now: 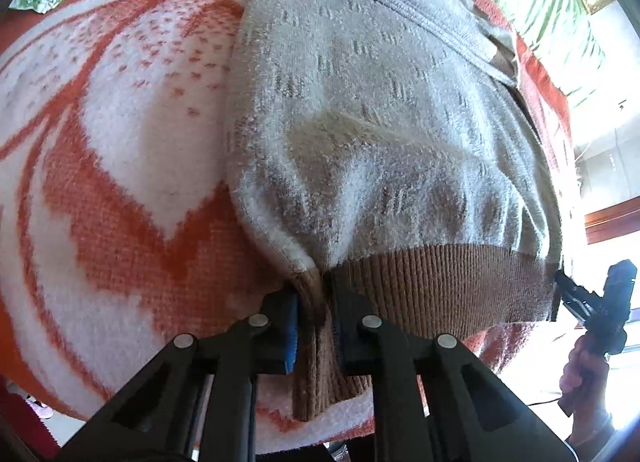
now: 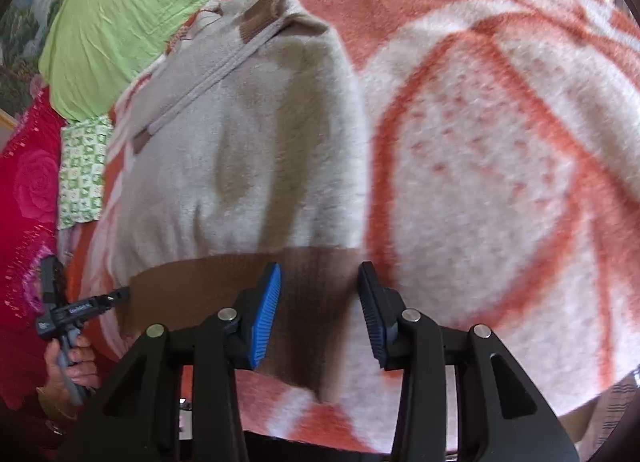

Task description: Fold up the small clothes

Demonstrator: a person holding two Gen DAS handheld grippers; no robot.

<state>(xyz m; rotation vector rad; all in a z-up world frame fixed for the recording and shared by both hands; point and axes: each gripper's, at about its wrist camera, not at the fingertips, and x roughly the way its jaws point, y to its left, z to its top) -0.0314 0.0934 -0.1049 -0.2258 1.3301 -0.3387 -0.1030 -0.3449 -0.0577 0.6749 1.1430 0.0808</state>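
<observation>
A small fuzzy cream sweater [image 1: 380, 121] is lying flat on the orange-and-white blanket [image 1: 120, 181], its brown ribbed hem [image 1: 448, 290] nearest the two grippers and its neck end pointing away toward twelve o'clock. A pale knitted cord is running diagonally across its upper part, with a brown patch at each end.

In the left wrist view the sweater is filling the middle and right of the picture. The left gripper [image 1: 314, 322] is coming in from six o'clock and is pinching the hem's left corner: the ribbed cloth is bunched into a vertical fold between the jaws, which are standing narrow and pressing on it, and a tail of hem is hanging below them. At about four o'clock the right gripper [image 1: 560, 294], held in a hand [image 1: 580, 374], is sitting at the hem's other corner.

In the right wrist view, which is somewhat blurred, the right gripper [image 2: 320, 314] is standing partly open, its blue-padded fingers [image 2: 266, 314] straddling the right end of the hem. Whether the pads are touching the cloth I cannot tell. The left gripper [image 2: 120, 296] is showing at about eight o'clock, its tip at the hem's far corner, with a hand [image 2: 68, 366] around its handle.

Beyond the sweater, a green pillow [image 2: 132, 9] is lying at eleven o'clock, a green-and-white patterned cloth [image 2: 82, 169] at nine, and a red rose-printed fabric [image 2: 28, 189] along the left edge.
</observation>
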